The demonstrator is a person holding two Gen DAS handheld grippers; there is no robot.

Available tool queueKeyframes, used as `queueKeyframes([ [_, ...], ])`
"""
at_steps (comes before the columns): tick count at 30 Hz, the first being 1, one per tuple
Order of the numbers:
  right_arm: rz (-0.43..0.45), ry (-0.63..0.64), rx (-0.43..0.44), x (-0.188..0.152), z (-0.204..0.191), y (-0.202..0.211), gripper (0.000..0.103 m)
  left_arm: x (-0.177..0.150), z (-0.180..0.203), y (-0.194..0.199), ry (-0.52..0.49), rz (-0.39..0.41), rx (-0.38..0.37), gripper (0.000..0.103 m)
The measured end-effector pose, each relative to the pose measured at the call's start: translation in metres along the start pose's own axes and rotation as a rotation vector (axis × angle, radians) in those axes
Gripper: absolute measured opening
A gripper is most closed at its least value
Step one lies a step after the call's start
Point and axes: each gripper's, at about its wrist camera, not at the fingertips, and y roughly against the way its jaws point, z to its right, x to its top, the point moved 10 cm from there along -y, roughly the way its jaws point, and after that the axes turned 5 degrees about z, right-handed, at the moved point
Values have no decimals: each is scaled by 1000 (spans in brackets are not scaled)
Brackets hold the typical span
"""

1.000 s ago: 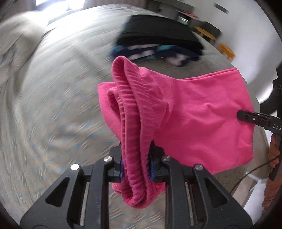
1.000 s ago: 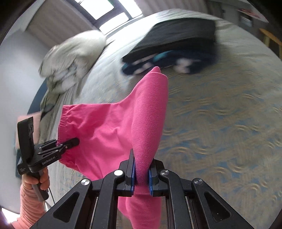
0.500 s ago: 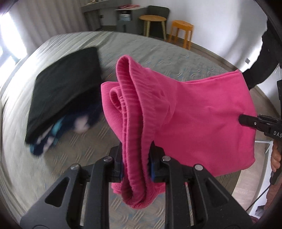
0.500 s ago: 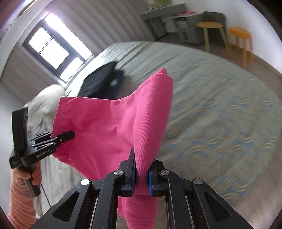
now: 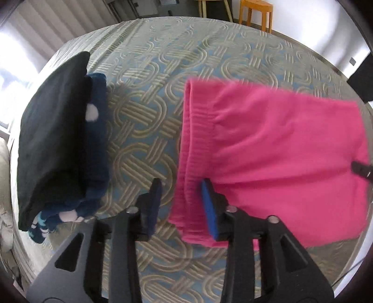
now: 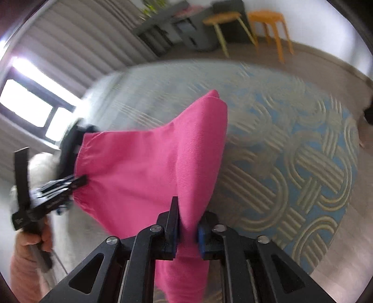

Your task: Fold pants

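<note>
Left gripper (image 5: 181,205) opening | pink pants (image 5: 268,151) beside right pad | dark folded stack (image 5: 53,139) left view only

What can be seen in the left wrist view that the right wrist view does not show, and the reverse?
Only the left wrist view shows the stack of dark folded clothes beside the pink pants on the patterned bedcover. Only the right wrist view shows the window, the hand holding the left gripper, and the wooden stool. Both show the pants, the bedcover, the orange stool, and jaws opening around the cloth.
</note>
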Motion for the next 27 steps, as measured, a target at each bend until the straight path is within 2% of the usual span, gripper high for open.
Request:
queueKeyframes([
  [2,16,-44,73,-1,5,4,25,-2,-7,6,-9,37,25,61],
  [3,9,-47,81,-2,8,6,26,-4,-12,7,-10,38,36,63],
  [6,18,-47,56,-4,16,17,32,-1,-19,16,0,55,50,63],
  [7,30,-39,21,-4,18,22,37,0,-20,21,1,67,60,63],
  [10,85,23,-74,-3,18,40,39,-3,-22,41,-6,112,48,63],
  [13,109,80,-67,-6,4,55,39,-10,-29,58,-3,160,44,63],
  [22,207,301,-18,-21,-107,101,39,-46,-67,136,168,293,-9,63],
  [24,233,362,-7,-28,-136,110,39,-54,-76,160,194,339,-7,65],
  [27,273,450,0,-41,-174,126,39,-69,-88,194,215,414,21,76],
])
